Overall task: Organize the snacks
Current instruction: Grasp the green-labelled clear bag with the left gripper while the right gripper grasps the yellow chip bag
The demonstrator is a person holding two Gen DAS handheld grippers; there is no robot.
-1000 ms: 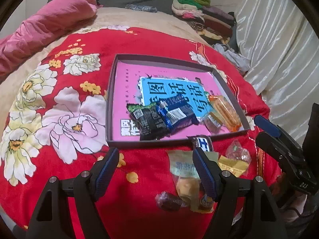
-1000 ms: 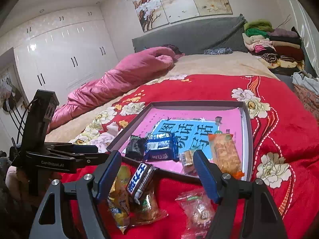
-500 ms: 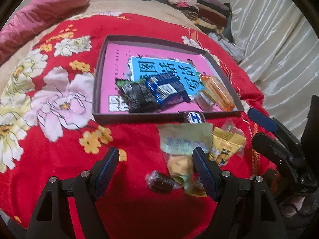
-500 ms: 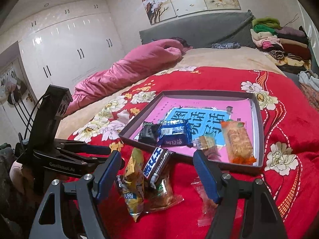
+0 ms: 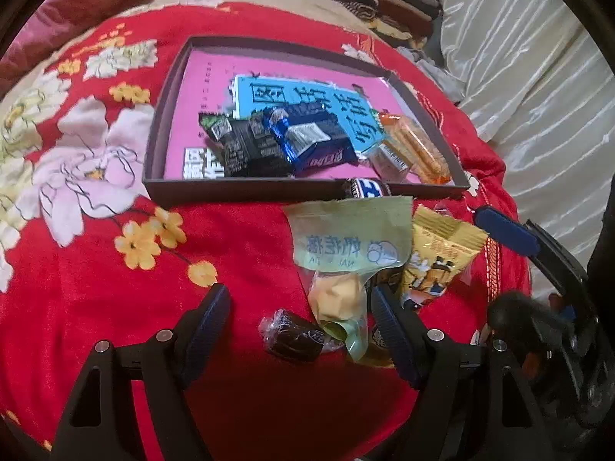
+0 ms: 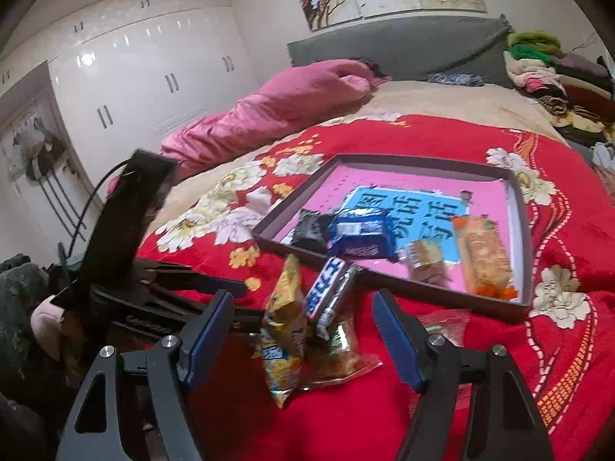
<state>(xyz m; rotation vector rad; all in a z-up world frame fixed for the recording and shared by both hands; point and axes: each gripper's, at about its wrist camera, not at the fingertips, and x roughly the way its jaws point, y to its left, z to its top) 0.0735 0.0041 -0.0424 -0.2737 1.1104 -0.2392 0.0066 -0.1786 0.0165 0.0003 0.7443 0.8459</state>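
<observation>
**Two spread tools approaching one snack pile in front of the tray**

Left wrist view: the left tool [image 5: 298, 319], jaws spread and empty, is pointing down at the dark wrapped candy [image 5: 294, 335], which is lying between its fingers on the bed [image 5: 96, 299]; the green pouch [image 5: 348, 255] is running lengthwise toward the tray [image 5: 246, 187].

Right wrist view: the right tool [image 6: 301, 326], likewise spread and empty, is framing the yellow packet [image 6: 282, 330] and the leaning bar [image 6: 330, 292]. Judged nearer the candy: the left.

Two handheld grippers share one build: the left gripper [image 5: 300, 322] and right gripper [image 6: 303, 322] have matte black angular frames, blue-padded fingers [image 5: 390, 326] and silver screws [image 6: 107, 351]; a black cable [image 6: 90, 207] trails the left unit.
</observation>
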